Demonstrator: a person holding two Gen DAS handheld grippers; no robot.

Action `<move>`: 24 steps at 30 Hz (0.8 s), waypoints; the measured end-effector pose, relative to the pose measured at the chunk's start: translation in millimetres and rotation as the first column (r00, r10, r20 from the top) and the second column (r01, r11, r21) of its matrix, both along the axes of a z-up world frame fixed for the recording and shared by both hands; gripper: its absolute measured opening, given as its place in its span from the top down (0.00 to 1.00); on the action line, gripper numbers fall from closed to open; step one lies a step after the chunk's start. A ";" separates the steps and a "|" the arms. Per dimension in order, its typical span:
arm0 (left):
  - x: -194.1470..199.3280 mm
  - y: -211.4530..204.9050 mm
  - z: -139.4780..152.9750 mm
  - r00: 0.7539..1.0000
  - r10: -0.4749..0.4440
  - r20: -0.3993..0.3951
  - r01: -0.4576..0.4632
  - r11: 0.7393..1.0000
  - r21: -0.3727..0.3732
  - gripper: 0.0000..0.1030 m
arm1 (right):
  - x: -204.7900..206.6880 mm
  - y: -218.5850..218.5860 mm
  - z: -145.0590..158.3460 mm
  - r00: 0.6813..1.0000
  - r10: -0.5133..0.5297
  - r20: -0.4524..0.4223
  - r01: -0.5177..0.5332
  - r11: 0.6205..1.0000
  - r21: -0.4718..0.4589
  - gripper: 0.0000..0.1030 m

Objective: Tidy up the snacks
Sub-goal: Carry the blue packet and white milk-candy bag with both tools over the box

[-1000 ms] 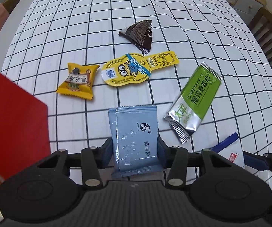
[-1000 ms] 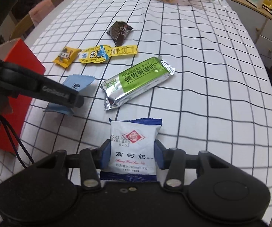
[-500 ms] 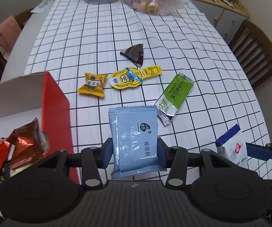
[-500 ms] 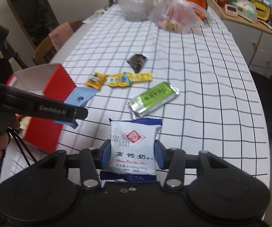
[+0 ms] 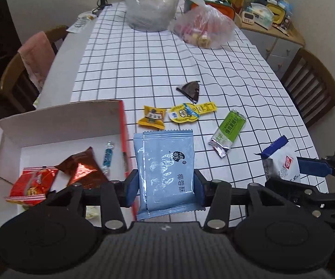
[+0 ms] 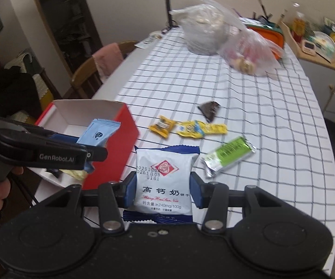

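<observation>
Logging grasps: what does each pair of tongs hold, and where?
Left tongs: blue packet, by its lower side edges. Right tongs: white packet, likewise.

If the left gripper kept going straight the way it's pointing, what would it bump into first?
Probably the checked tablecloth, near the small yellow candy wrapper lying beyond the gripper. The left gripper, shut on a pale blue snack packet, points down just right of the red cardboard box. Depth is hard to judge.

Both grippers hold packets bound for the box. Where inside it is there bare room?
The red box is bare along its back wall, behind the blue candy. Its near left corner is crowded with the red packet and brown packet.
</observation>
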State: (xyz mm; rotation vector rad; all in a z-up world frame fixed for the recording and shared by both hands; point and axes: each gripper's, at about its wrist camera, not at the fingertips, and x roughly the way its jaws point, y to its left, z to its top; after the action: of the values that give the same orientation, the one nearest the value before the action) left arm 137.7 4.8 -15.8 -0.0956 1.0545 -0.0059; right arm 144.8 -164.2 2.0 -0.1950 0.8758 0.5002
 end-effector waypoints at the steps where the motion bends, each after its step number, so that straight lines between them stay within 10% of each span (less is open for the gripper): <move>1: -2.7 5.0 2.1 1.000 0.003 0.005 -0.003 1.000 0.002 0.54 | -0.5 6.8 0.5 1.000 0.010 0.003 -0.010 1.000 -0.001 0.56; 24: -38.6 156.5 7.7 0.988 0.152 0.037 -0.154 0.986 0.059 0.54 | 10.2 160.9 -31.7 0.993 0.122 0.004 -0.122 0.990 -0.068 0.56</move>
State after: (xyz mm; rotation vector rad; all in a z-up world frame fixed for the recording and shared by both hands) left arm 99.0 161.3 -8.1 -0.1202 1.0114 0.1635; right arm 155.0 -3.3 -29.7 -0.3133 0.8767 0.5837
